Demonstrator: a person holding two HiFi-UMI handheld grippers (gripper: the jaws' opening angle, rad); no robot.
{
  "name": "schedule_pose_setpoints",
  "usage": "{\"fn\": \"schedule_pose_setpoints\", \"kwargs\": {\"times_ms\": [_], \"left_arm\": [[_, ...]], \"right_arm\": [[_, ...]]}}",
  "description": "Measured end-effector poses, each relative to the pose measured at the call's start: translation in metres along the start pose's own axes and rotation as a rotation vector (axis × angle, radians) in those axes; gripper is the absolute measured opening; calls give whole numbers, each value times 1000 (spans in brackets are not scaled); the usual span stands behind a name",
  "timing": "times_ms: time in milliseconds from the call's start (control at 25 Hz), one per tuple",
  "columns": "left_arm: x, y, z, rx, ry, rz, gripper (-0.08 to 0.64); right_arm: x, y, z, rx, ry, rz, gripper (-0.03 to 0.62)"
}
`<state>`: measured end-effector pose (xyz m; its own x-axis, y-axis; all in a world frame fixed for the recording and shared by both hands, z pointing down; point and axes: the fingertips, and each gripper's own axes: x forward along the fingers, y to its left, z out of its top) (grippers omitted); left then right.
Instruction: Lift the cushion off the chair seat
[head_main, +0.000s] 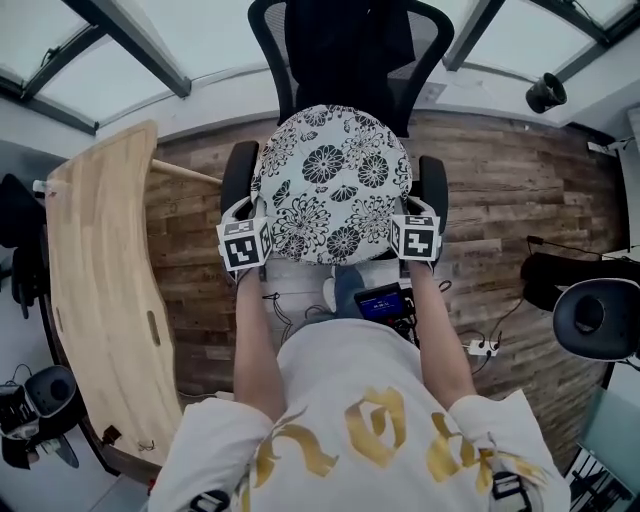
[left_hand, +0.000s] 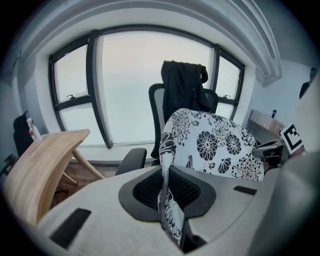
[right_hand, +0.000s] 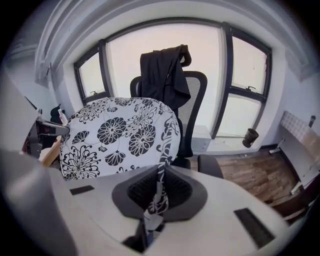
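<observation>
A round white cushion (head_main: 332, 185) with black flower print hangs in the air above the black office chair (head_main: 345, 50), clear of its seat. My left gripper (head_main: 253, 228) is shut on the cushion's left edge (left_hand: 165, 200), and the fabric is pinched between the jaws. On the opposite side my right gripper (head_main: 408, 226) is shut on the right edge (right_hand: 160, 192) in the same way. In the left gripper view the cushion (left_hand: 212, 145) tilts up in front of the chair back (left_hand: 182, 92); the right gripper view shows the cushion (right_hand: 120, 132) likewise. The seat is hidden under the cushion.
A dark jacket (right_hand: 162, 72) hangs over the chair back. The chair's armrests (head_main: 238, 170) flank the cushion. A curved wooden board (head_main: 100, 290) stands at the left, a second black chair (head_main: 595, 320) at the right. Cables and a power strip (head_main: 482, 347) lie on the wooden floor.
</observation>
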<state>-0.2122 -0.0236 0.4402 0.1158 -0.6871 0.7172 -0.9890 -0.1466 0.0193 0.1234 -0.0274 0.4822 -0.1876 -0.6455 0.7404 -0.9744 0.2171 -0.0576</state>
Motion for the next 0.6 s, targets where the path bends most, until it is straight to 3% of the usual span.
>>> {"fn": "schedule_pose_setpoints", "kwargs": {"times_ms": [600], "left_arm": [[-13, 8, -8, -21, -10, 20, 40]], "right_arm": [[-22, -6, 16, -68, -53, -25, 25]]}}
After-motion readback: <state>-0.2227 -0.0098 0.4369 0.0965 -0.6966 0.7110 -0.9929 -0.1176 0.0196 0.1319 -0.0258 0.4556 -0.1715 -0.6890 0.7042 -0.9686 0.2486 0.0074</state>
